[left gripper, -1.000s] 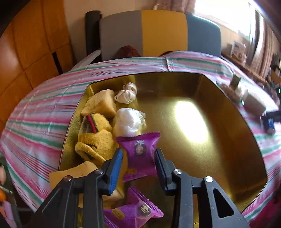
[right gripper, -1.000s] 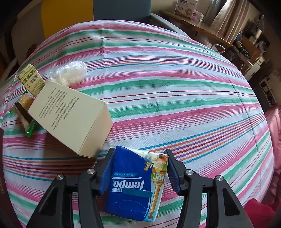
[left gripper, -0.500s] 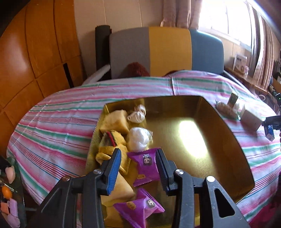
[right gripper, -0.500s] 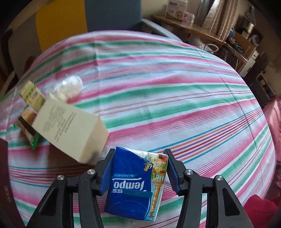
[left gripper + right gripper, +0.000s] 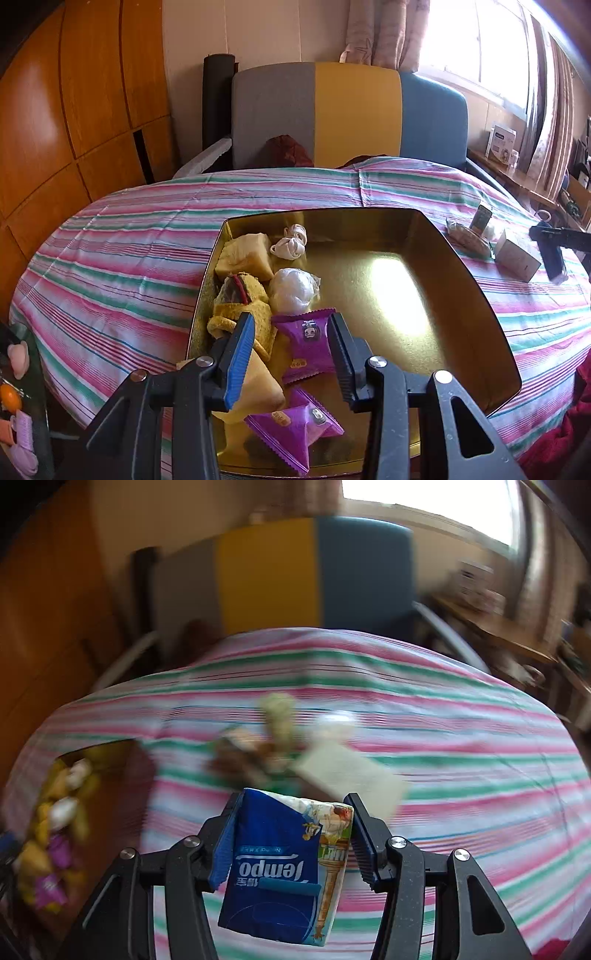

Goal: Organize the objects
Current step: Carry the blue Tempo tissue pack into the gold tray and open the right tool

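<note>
Left gripper [image 5: 291, 354] hangs over the near left part of the gold tray [image 5: 491, 314], jaws apart and holding nothing; a purple packet [image 5: 308, 345] lies in the tray below the gap, its small print too tiny to read; a second purple packet [image 5: 295, 421] lies nearer; yellow cloths [image 5: 245, 254] and a white bundle [image 5: 293, 290] crowd the tray's left side; the right half of the tray is bare and shiny; the tray sits on a striped cloth [image 5: 122, 251] with lots of room to its left; a pale box [image 5: 517, 253] sits past the tray's right rim.

Right gripper [image 5: 295, 830] squeezes a blue tissue pack [image 5: 277, 867] between both pads; the word "Tempo" shows upside down on it; the pack is up off the striped cloth; this view is blurry; the pale box lies just behind the pack; the tray is at the far left edge; wide bare cloth lies to the right.
</note>
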`<control>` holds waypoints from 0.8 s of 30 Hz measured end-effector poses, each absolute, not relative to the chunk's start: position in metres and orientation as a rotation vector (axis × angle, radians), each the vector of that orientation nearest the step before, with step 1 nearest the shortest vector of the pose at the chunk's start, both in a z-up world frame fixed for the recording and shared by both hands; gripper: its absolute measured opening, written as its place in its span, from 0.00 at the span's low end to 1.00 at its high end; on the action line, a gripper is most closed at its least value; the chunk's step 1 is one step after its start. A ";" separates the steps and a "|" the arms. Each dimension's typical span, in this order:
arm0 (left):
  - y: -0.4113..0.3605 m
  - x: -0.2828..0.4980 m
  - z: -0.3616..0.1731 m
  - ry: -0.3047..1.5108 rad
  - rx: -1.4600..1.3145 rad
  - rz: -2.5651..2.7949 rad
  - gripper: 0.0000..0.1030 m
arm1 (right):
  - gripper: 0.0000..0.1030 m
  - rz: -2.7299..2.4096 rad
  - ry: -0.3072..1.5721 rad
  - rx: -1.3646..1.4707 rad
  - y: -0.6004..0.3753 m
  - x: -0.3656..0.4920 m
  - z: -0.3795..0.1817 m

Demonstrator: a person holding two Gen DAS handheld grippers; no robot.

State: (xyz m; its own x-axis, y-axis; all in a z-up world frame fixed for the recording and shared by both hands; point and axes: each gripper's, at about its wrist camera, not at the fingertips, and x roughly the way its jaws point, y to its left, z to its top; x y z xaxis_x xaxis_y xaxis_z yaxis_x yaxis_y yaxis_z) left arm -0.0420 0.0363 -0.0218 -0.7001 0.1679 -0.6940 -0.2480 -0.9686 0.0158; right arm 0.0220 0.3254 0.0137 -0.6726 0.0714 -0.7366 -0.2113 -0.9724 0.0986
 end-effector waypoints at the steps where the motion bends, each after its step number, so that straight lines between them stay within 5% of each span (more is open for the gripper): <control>1: 0.035 -0.042 -0.022 0.153 -1.088 2.700 0.39 | 0.54 2.794 0.232 -1.215 0.301 0.021 0.019; 13: 0.018 -0.038 -0.024 0.083 -1.088 2.702 0.39 | 0.54 3.070 -0.156 -1.665 0.087 0.009 -0.026; 24: 0.012 -0.039 -0.027 0.048 -1.092 2.700 0.40 | 0.56 3.070 -0.140 -1.844 0.049 0.005 -0.066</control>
